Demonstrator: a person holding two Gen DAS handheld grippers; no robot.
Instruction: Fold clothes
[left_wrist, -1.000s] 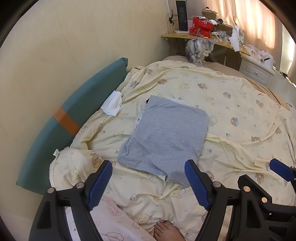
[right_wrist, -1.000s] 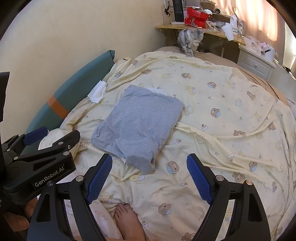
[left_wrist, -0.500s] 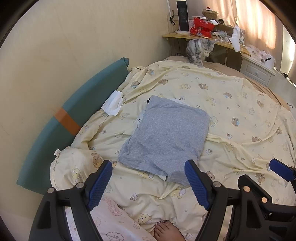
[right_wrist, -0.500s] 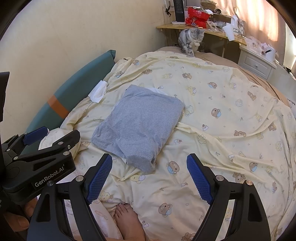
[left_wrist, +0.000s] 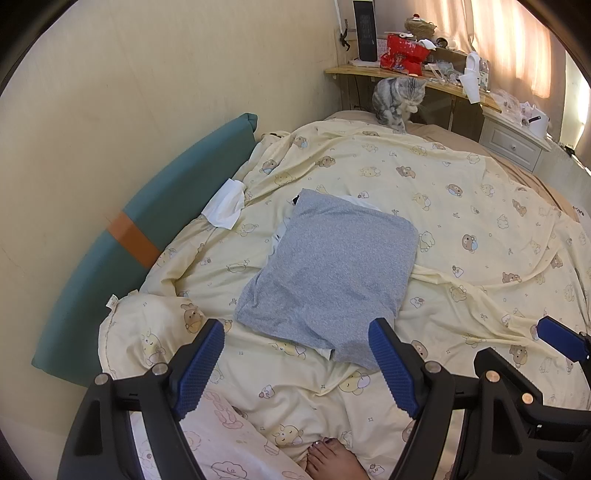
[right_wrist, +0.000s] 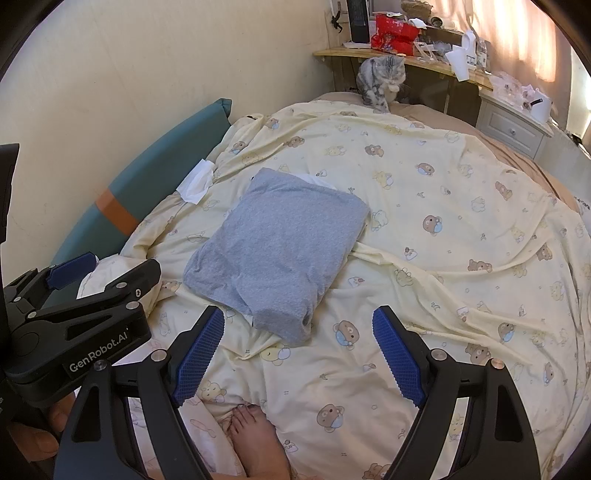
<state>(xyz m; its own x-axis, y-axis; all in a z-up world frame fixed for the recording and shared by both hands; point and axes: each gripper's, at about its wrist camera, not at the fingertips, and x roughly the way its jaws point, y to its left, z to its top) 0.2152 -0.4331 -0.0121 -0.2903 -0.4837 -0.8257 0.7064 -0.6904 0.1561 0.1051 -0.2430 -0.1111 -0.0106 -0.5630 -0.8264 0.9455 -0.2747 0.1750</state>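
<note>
— Where looking from the left wrist: left gripper (left_wrist: 295, 354) up over the bed, blue fingers (left_wrist: 199, 365) spread wide, holding nothing.
— And the clothes?
— Folded grey garment (left_wrist: 328, 273) lying flat on the yellow bear blanket (left_wrist: 461, 206), just past the fingers, not touched. White cloth (left_wrist: 225, 203) beside the green headboard (left_wrist: 155, 218). Grey cat (left_wrist: 397, 98) sitting at the far end of the bed. Bare foot (left_wrist: 332, 461) at the bottom.
— Now from the right wrist?
— Right gripper (right_wrist: 295, 350) also up over the bed, fingers (right_wrist: 397, 358) spread wide, empty. Grey garment a bit to the left of the gap, still apart from both fingers. Left gripper showing at the left edge, near the blanket.
</note>
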